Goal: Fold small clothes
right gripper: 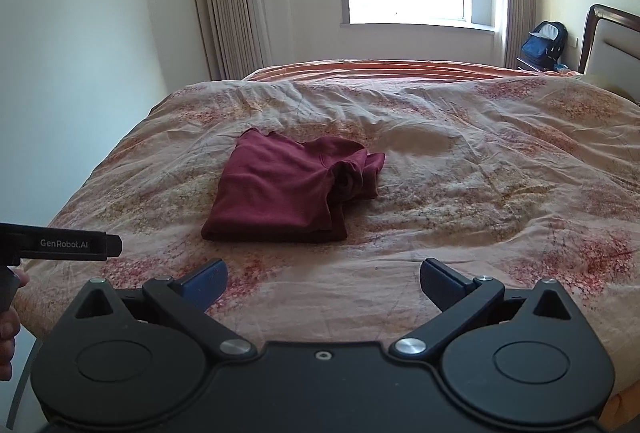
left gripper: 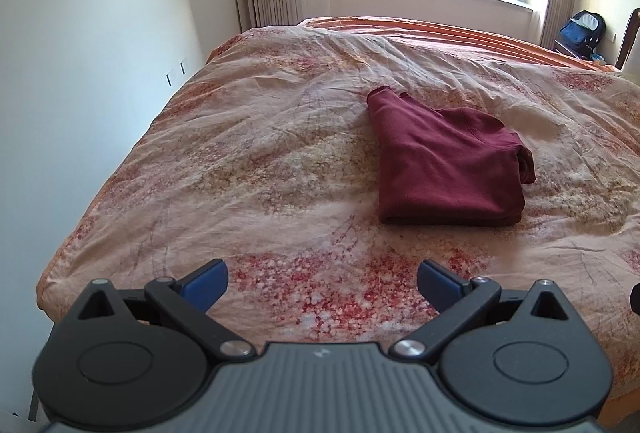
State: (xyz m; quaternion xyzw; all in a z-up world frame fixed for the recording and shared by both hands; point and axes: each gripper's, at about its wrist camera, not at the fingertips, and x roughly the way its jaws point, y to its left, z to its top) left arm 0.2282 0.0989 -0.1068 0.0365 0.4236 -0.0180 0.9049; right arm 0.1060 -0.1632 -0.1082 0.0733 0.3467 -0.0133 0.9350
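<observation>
Sunlit bedroom: a floral bed point(left gripper: 256, 161) carried the folded maroon shirt point(left gripper: 444, 169) at right of centre. Both tools, left tool point(left gripper: 322, 279) and right tool point(right gripper: 324, 279), hung wide open, empty, well short of it. Soft, light, limp cloth; best pinched at a layered edge.

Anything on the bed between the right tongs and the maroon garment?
Nothing: in the right wrist view only bare floral duvet lies between the open right tongs and the folded maroon garment.
</observation>
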